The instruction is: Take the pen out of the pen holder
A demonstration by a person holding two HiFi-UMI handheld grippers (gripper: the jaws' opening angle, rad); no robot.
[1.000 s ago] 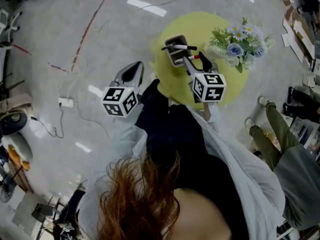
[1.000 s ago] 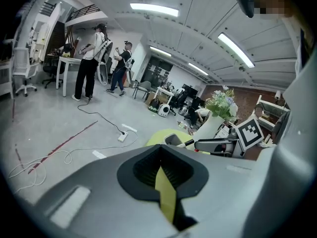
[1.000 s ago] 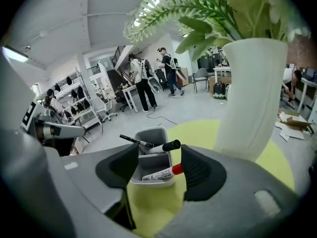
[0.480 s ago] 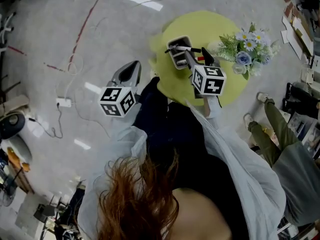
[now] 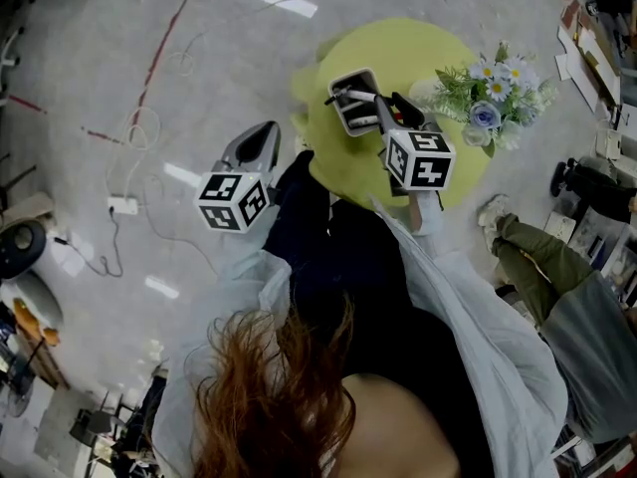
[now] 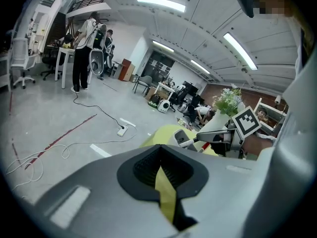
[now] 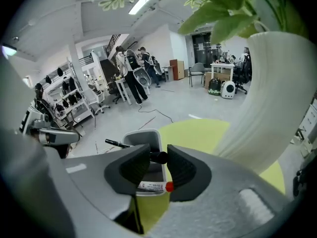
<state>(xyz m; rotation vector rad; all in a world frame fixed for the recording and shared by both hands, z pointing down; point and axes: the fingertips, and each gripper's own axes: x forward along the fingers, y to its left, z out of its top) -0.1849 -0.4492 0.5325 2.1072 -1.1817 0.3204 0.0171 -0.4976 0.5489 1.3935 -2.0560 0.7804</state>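
Note:
A grey pen holder (image 5: 350, 103) stands on the round yellow table (image 5: 398, 48); in the right gripper view the pen holder (image 7: 143, 142) sits just beyond my jaws. My right gripper (image 5: 392, 110) hangs over its right side. Its jaws are closing, and the right gripper (image 7: 158, 153) has the black pen's end (image 7: 159, 158) pinched between its tips. A white pen with a red cap (image 7: 151, 186) lies across the holder's near rim. Another black pen (image 7: 116, 143) sticks out to the left. My left gripper (image 5: 265, 135) hovers left of the table over the floor, shut and holding nothing, as the left gripper (image 6: 159, 150) view confirms.
A white vase (image 7: 267, 98) of flowers (image 5: 488, 93) stands on the table just right of my right gripper. Cables and a power strip (image 5: 123, 205) lie on the floor at left. A seated person's legs (image 5: 537, 257) are at the right.
My right gripper has edged up toward the pen holder and its jaws have drawn together. The left gripper has stayed where it was.

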